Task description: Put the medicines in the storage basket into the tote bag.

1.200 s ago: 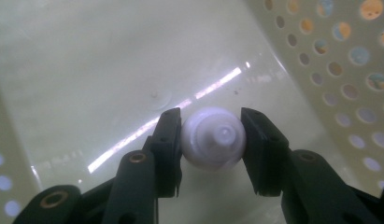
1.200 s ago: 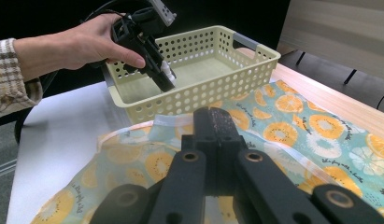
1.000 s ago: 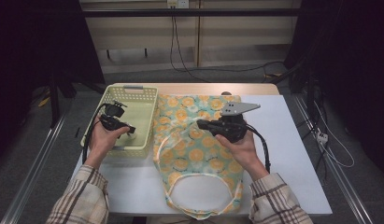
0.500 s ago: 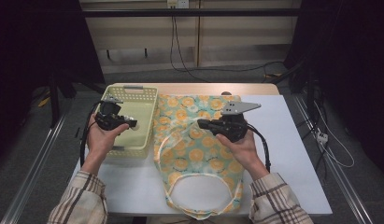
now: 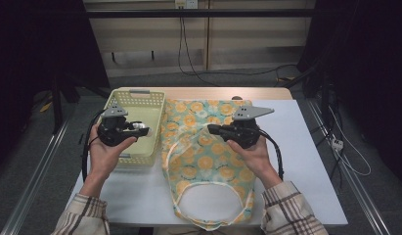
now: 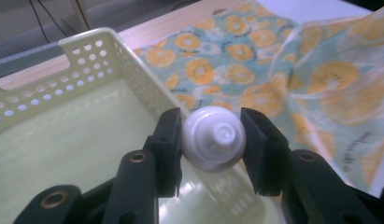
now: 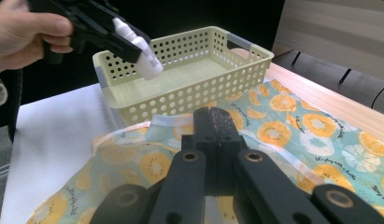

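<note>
A person's two hands come in from the near edge of the white counter point(image 5: 306, 161). Closest to the person lies a bag point(image 5: 208, 166) of blue-green cloth with orange slices printed on it, flat on the counter, its round handle loop at the near end. The right gripper point(image 5: 214, 129) hovers over the middle of the bag, and its fingers point(image 7: 213, 122) are pressed together with nothing between them. Over to the left, the left gripper point(image 5: 144, 131) is up in the air over the pale yellow basket point(image 5: 121, 100). Its fingers point(image 6: 167, 135) pinch a small white bottle point(image 6: 213, 138) by its sides, with the cap end sticking out. The basket sits on the counter just beside the bag. Behind the counter, cables point(image 5: 189, 54) hang down a pale wall.
</note>
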A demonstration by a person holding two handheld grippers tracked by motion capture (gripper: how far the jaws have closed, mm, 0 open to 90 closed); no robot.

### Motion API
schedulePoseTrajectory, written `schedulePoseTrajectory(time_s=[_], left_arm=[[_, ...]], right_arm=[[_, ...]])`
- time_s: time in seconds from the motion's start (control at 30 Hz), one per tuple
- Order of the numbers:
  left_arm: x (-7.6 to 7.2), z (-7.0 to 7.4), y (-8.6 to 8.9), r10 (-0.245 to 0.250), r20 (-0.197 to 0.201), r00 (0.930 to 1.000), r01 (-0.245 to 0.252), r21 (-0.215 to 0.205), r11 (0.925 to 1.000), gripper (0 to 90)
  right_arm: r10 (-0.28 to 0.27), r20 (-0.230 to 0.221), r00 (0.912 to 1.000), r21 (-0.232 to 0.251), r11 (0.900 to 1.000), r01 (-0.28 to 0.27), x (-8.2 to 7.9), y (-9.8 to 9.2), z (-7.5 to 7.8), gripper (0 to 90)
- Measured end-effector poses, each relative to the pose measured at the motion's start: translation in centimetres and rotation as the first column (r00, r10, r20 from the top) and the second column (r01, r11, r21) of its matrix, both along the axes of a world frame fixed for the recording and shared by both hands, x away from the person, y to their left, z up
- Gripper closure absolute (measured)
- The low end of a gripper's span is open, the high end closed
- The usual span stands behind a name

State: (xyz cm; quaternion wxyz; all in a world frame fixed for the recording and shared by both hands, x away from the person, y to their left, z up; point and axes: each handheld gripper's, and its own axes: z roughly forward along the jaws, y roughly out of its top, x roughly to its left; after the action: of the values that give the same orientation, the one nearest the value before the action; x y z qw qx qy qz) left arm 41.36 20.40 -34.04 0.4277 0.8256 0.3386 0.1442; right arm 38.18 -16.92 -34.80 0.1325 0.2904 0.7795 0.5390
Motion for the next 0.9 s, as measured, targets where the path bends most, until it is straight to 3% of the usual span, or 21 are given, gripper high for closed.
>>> schedulePoseTrajectory(time_s=[0.13, 0.4, 0.6, 0.8, 0.9], left_arm=[[-1.4, 0.7, -0.3, -0.034, 0.0, 0.9994, 0.034, -0.013, 0.9993, 60.3], [-3.7, 2.0, -0.9, -0.08, 0.04, 0.996, 0.082, -0.051, 0.9953, 60.3], [-5.2, 2.5, -3.2, -0.165, 0.048, 0.9851, 0.169, -0.08, 0.9824, 60.3], [-6.1, 2.4, -4.8, -0.195, 0.044, 0.9799, 0.198, -0.102, 0.9748, 60.3], [-6.3, 2.0, -5.7, -0.226, 0.041, 0.9733, 0.229, -0.094, 0.9689, 60.3]], right_arm=[[0.001, -0.001, 1.0, -0.002, 1.0, -0.001, 0.0, 0.1, 0.0, 90.0], [0.002, 0.0, 1.0, -0.004, 1.0, -0.002, 0.0, 0.1, 0.0, 90.0], [0.001, 0.005, 1.0, -0.005, 1.0, -0.001, -0.1, 0.1, 0.0, 90.0], [0.001, 0.005, 1.0, -0.002, 1.0, -0.001, -0.1, 0.2, 0.0, 90.0], [-0.001, 0.006, 1.0, -0.003, 1.0, 0.001, 0.0, 0.1, 0.0, 90.0]])
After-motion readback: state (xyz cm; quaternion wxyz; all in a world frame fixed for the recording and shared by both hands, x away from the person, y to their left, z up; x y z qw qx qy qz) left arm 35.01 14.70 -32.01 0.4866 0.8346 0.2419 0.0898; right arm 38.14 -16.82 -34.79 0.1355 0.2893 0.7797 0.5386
